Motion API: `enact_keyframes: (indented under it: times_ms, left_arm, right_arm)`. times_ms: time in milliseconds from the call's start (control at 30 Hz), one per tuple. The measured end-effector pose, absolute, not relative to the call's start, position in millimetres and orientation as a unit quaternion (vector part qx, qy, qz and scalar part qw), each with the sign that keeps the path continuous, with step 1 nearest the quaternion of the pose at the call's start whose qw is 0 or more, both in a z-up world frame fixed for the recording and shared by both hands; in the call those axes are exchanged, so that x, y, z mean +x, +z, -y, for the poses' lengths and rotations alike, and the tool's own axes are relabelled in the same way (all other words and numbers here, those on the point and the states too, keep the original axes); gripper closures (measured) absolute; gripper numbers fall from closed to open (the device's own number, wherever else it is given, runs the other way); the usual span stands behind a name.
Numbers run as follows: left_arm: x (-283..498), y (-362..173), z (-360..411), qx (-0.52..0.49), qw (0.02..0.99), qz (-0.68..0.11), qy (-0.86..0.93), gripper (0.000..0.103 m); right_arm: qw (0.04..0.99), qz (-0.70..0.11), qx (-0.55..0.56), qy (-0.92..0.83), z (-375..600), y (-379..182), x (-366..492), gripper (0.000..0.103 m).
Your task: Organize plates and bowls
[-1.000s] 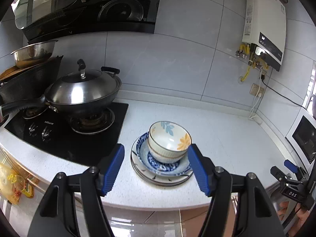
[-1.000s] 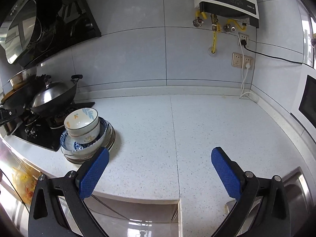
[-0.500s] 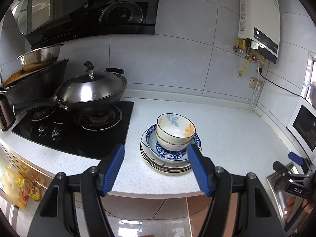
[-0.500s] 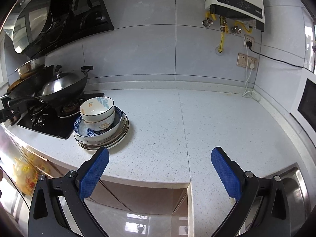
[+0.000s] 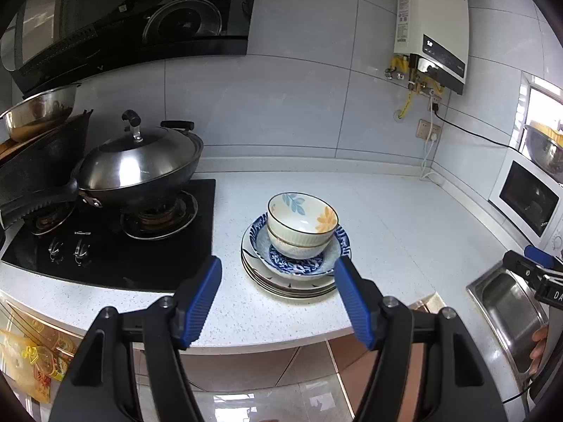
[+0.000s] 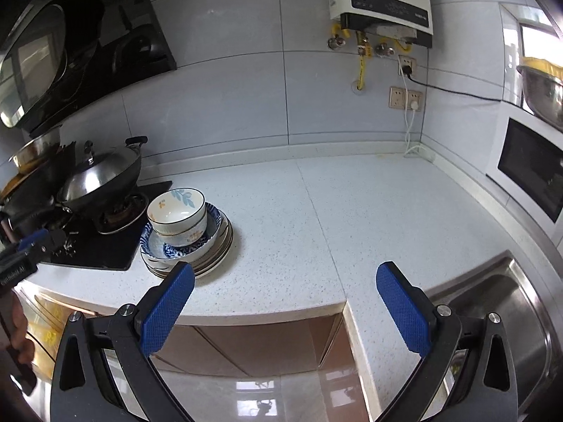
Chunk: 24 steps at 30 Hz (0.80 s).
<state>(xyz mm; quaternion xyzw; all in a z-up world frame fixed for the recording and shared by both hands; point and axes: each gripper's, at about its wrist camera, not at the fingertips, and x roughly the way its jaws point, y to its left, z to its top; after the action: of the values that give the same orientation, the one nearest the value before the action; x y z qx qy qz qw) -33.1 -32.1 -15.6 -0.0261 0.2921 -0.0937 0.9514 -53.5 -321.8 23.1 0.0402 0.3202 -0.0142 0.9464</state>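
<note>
One stack of crockery stands on the white counter beside the hob. Two nested floral bowls (image 5: pixel 302 223) (image 6: pixel 177 212) sit in a blue-patterned dish (image 5: pixel 299 262) (image 6: pixel 176 246), which rests on a pile of plates (image 5: pixel 281 283) (image 6: pixel 218 253). My left gripper (image 5: pixel 278 297) hangs open in front of the counter edge, short of the stack, with nothing between its blue pads. In the right wrist view my right gripper (image 6: pixel 285 304) is also open and holds nothing, back from the edge with the stack off to its left.
A lidded wok (image 5: pixel 137 168) sits on the black gas hob (image 5: pixel 105 246) left of the stack. A steel sink (image 6: pixel 510 316) lies at the right, a microwave (image 5: pixel 527 197) behind it. A water heater (image 6: pixel 383 3) hangs on the tiled wall. Cabinet fronts and glossy floor lie below.
Both grippers have drawn back from the counter, so the stack looks smaller and farther and the counter edge and floor show. The jaws kept their width. The stack has not moved.
</note>
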Motion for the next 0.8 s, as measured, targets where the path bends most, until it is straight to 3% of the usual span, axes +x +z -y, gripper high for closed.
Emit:
enact_keyframes:
  times_ms: [800]
  left_arm:
    - [-56.9, -5.4, 30.2, -0.022, 0.955, -0.287, -0.073, 0.038]
  right_arm:
    - [0.938, -0.344, 0.011, 0.026, 309.5, 23.8, -43.3, 0.001]
